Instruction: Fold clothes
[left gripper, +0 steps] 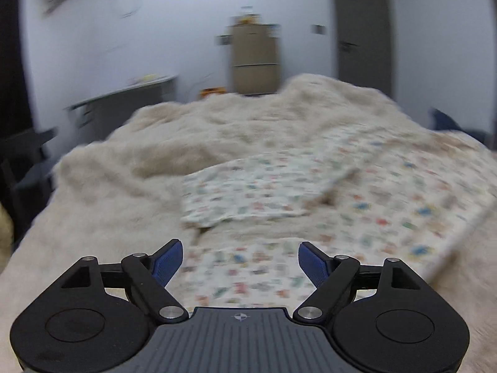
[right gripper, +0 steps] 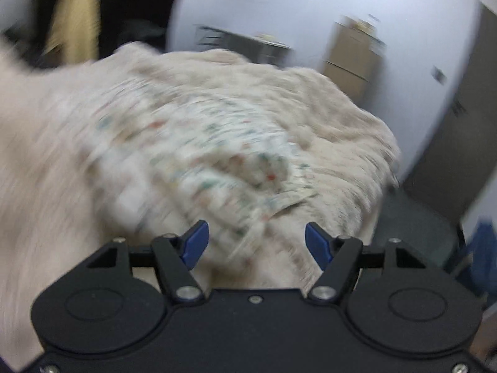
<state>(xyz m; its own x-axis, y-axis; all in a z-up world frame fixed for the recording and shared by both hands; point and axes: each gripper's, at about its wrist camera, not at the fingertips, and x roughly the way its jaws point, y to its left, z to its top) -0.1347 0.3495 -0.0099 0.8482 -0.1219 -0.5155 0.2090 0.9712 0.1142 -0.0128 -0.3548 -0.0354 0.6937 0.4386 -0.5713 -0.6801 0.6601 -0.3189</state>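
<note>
A white garment with a small coloured print (left gripper: 357,199) lies spread on a fluffy beige blanket (left gripper: 130,161), one part of it folded over toward the left. My left gripper (left gripper: 239,259) hovers above its near edge, open, blue pads apart with nothing between them. In the right wrist view the same printed garment (right gripper: 198,155) is heavily blurred, with a folded-over flap near its right edge. My right gripper (right gripper: 254,244) stands open just in front of it, holding nothing.
The beige blanket (right gripper: 341,118) covers the whole bed. Beyond it stand a brown cabinet (left gripper: 254,59), a grey desk (left gripper: 124,102) at the left wall and a dark door (right gripper: 459,143). A blue object (right gripper: 484,248) sits at the right of the bed.
</note>
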